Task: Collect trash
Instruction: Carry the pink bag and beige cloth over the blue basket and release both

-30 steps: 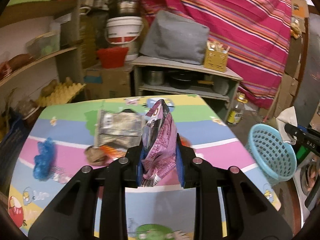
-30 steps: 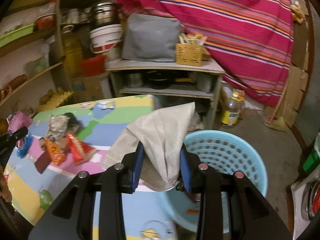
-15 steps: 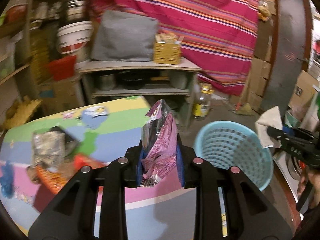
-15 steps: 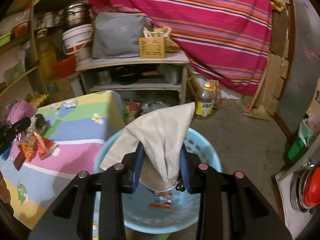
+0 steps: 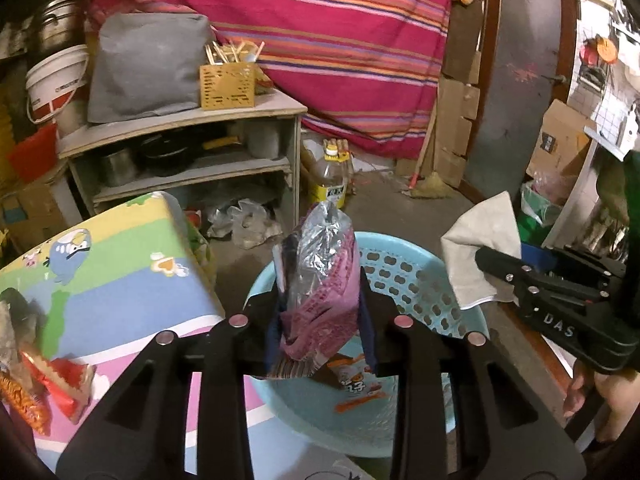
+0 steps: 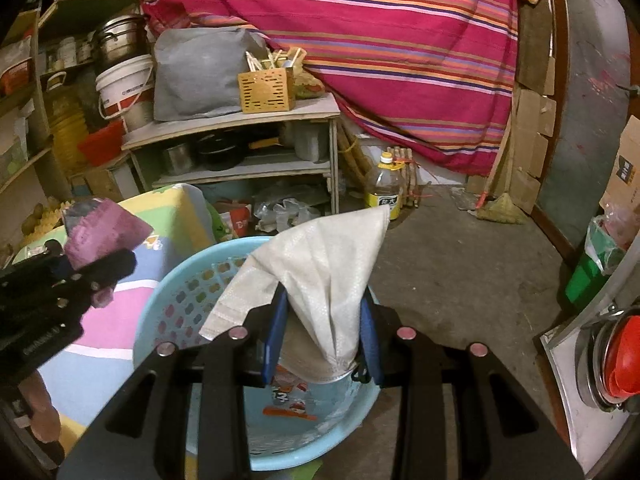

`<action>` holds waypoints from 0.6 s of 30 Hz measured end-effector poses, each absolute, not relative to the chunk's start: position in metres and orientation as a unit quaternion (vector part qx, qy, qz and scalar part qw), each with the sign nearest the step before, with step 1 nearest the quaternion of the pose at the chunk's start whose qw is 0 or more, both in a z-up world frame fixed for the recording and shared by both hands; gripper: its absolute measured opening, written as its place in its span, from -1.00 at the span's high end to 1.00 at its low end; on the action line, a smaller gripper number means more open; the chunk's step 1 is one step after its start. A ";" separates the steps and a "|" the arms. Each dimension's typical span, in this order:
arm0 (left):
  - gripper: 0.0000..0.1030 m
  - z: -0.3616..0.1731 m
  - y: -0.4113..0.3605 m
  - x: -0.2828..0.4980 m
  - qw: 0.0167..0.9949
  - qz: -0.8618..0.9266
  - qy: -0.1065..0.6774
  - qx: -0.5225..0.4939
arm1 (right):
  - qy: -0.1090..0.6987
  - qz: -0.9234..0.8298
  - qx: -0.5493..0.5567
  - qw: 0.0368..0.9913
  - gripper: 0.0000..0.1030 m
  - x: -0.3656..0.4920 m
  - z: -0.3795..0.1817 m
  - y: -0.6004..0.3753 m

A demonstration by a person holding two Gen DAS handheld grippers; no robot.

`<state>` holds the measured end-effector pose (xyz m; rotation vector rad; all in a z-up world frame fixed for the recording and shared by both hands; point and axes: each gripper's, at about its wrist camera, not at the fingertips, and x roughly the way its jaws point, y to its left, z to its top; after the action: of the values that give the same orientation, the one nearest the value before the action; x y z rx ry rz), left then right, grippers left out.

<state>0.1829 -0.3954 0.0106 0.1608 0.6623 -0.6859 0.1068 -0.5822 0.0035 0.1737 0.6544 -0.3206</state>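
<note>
A crumpled pink and silver foil snack packet (image 5: 320, 280) is held upright in the left claw (image 5: 320, 320), whose jaws are opening around it, directly over the round light-blue perforated plastic basket (image 5: 404, 280) on the floor. A creased off-white cloth-like sheet (image 6: 320, 276) is gripped by the right claw (image 6: 322, 336), also above that basket, where printed wrappers (image 6: 292, 400) are already lying. The cartoon-printed pastel bench (image 5: 120, 280) is seen just beside the basket, with red and orange snack wrappers (image 5: 44, 388) left on it. Behind, a grey wooden shelf unit (image 5: 184, 152), a yellow-capped oil bottle (image 5: 330, 180) and a striped magenta cloth (image 5: 340, 40) are seen.
</note>
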 end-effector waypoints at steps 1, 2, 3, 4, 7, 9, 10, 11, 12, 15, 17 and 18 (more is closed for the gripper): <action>0.26 0.009 -0.398 0.185 0.885 -0.330 0.320 0.078 | 0.321 -0.159 0.086 0.930 0.34 0.107 0.002 -0.585; 0.09 0.009 -0.399 0.187 0.884 -0.330 0.321 0.078 | 0.322 -0.161 0.088 0.929 0.34 0.106 0.002 -0.586; 0.02 0.009 -0.400 0.188 0.886 -0.328 0.319 0.080 | 0.323 -0.162 0.089 0.928 0.34 0.106 0.001 -0.588; -0.09 0.010 -0.400 0.188 0.888 -0.325 0.315 0.083 | 0.324 -0.164 0.091 0.927 0.34 0.107 -0.001 -0.590; -0.17 0.013 -0.397 0.187 0.887 -0.327 0.312 0.090 | 0.328 -0.165 0.092 0.925 0.34 0.110 -0.003 -0.591; -0.35 0.016 -0.398 0.186 0.888 -0.327 0.309 0.093 | 0.332 -0.165 0.090 0.925 0.34 0.112 -0.006 -0.589; -0.46 0.017 -0.396 0.185 0.891 -0.325 0.304 0.094 | 0.333 -0.164 0.089 0.924 0.34 0.113 -0.007 -0.587; -0.60 0.019 -0.395 0.183 0.892 -0.324 0.300 0.095 | 0.335 -0.164 0.088 0.924 0.34 0.114 -0.008 -0.586; -0.64 0.021 -0.393 0.183 0.894 -0.323 0.295 0.095 | 0.336 -0.164 0.088 0.923 0.34 0.115 -0.009 -0.584; -0.64 0.022 -0.390 0.183 0.896 -0.319 0.291 0.099 | 0.339 -0.164 0.089 0.922 0.34 0.118 -0.011 -0.584; -0.67 0.022 -0.387 0.186 0.896 -0.319 0.296 0.095 | 0.342 -0.164 0.088 0.921 0.34 0.119 -0.012 -0.581; -0.68 0.021 -0.386 0.188 0.894 -0.321 0.299 0.093 | 0.343 -0.164 0.087 0.921 0.34 0.120 -0.012 -0.581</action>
<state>0.1878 -0.3864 0.0213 0.1928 0.6209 -0.6649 0.1200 -0.5812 -0.0124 0.1779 0.7047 -0.3378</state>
